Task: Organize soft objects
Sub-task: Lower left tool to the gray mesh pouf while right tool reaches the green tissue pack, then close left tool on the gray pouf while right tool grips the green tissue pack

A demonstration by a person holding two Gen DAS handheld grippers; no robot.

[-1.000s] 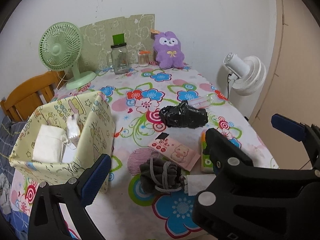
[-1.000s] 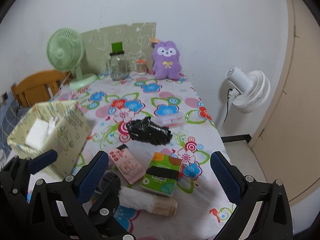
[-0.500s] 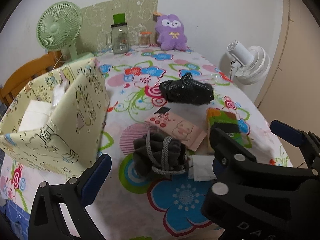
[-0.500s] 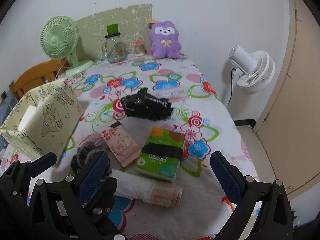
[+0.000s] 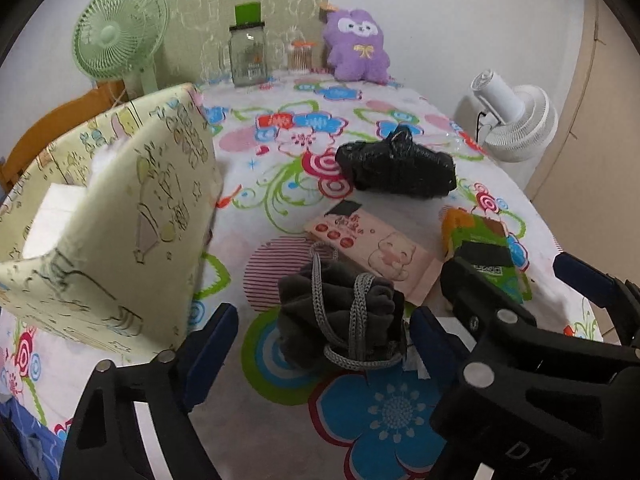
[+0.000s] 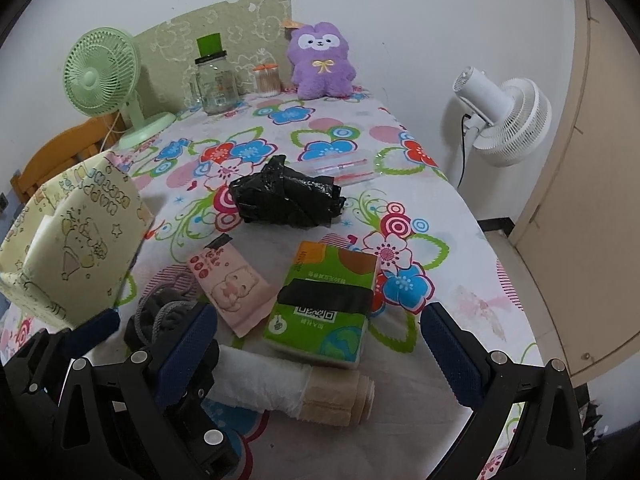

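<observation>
Left wrist view
- Left tongs (image 5: pixel 320 332): my jaws stand wide and are closing; the pads sit either side of the grey drawstring pouch (image 5: pixel 340 320), and I see a gap at the left pad, so no grip.
- Grey drawstring pouch: one, crumpled on the flowered tablecloth (image 5: pixel 280 412), its cord looped over the top.
- Fabric bin (image 5: pixel 120 232): one, pale yellow with cartoon prints, just left of the pouch; one white folded thing (image 5: pixel 52 216) shows inside.
- Packets: I count two, a pink one (image 5: pixel 372 248) touching the pouch's far side and a green tissue pack (image 5: pixel 480 240) partly behind the other gripper.
- Black plastic bundle (image 5: pixel 396 168): one, farther back, mid-table.
- Fans: two, a green desk fan (image 5: pixel 118 40) on the table, a white fan (image 5: pixel 516 120) off its right edge.
- Back row: one glass jar (image 5: pixel 248 56), one purple plush (image 5: pixel 358 48).

Right wrist view
- Right tongs (image 6: pixel 320 340): my jaws are spread wide with nothing gripped; the green tissue pack (image 6: pixel 328 304) and a rolled white cloth (image 6: pixel 296 388) lie between the pads, untouched as far as I can tell.
- Rolled white cloth: one, with a beige end, nearest the camera.
- Pouch from here: partly hidden behind the left gripper.
- Soft things still loose on the cloth: I count five.
</observation>
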